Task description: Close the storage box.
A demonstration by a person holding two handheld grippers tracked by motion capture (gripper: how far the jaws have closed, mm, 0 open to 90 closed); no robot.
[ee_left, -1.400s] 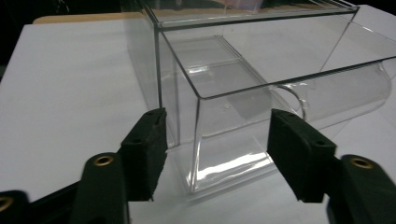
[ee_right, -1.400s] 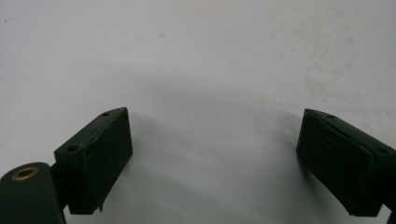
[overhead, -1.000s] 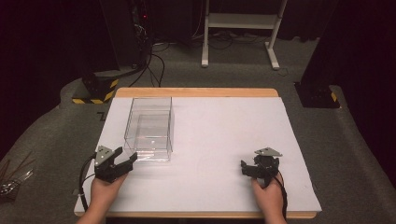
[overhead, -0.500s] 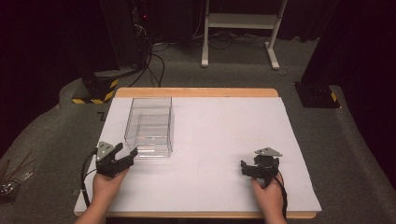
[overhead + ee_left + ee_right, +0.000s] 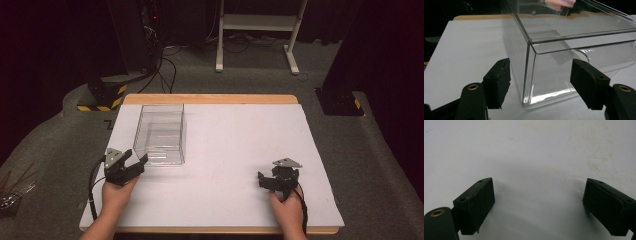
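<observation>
Left gripper [image 5: 131,166] jaws apart at clear box [image 5: 161,134] corner, right gripper [image 5: 274,181] low, jaws apart

The left gripper [image 5: 540,86] holds its fingers [image 5: 497,81] spread before the clear box's [image 5: 564,42] near corner.

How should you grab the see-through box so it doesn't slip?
Probably by one thin upright wall of the clear box, near its top rim, one jaw inside and one outside. The box is open on top and looks wider than the tool's opening, so clamping across it likely won't work. The left tool is open and faces the near corner, so coming from the near side onto the near wall looks easiest.
</observation>
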